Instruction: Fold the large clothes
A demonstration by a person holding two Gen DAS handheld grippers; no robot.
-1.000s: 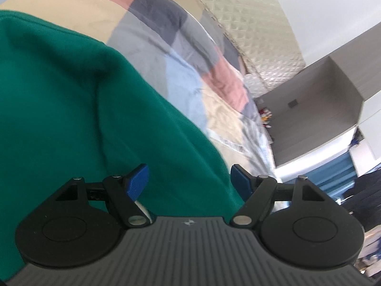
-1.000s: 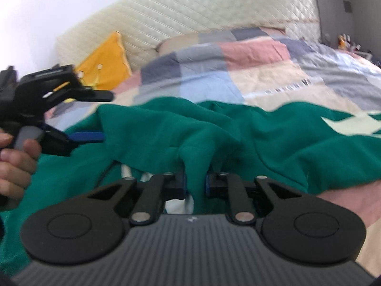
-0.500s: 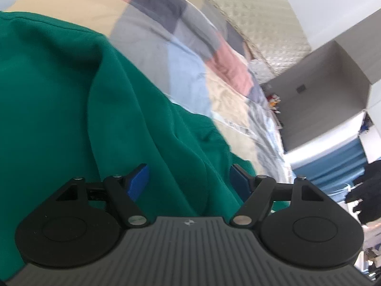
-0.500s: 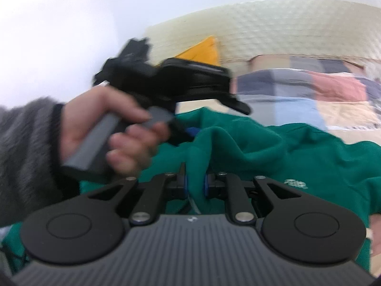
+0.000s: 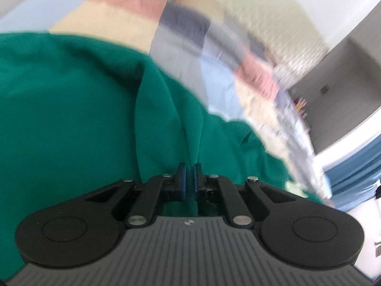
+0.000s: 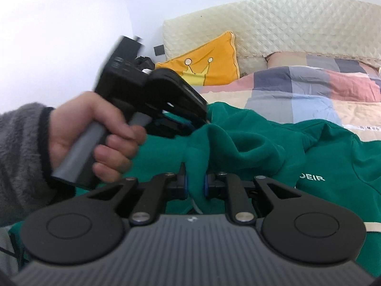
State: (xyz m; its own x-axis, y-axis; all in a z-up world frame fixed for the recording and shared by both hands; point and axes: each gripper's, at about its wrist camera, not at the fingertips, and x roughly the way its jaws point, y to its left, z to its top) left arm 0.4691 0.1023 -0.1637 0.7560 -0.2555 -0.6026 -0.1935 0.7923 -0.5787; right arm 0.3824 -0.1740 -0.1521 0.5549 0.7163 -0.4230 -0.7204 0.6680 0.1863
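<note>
I keep both claws, my left claw (image 5: 188,178) and my right claw (image 6: 195,182), pinching one ridge of the green sweatshirt (image 6: 321,157) so I can lift and fold it mid-bed (image 6: 309,90), below the headboard.

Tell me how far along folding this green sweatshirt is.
Early stage. Done: both grippers have a pinch of the green sweatshirt; the right gripper clamps a raised fold, the left gripper is shut on cloth. In hand: lifting those bunches. Left: the garment lies rumpled on the patchwork quilt, with no neat fold visible.
</note>
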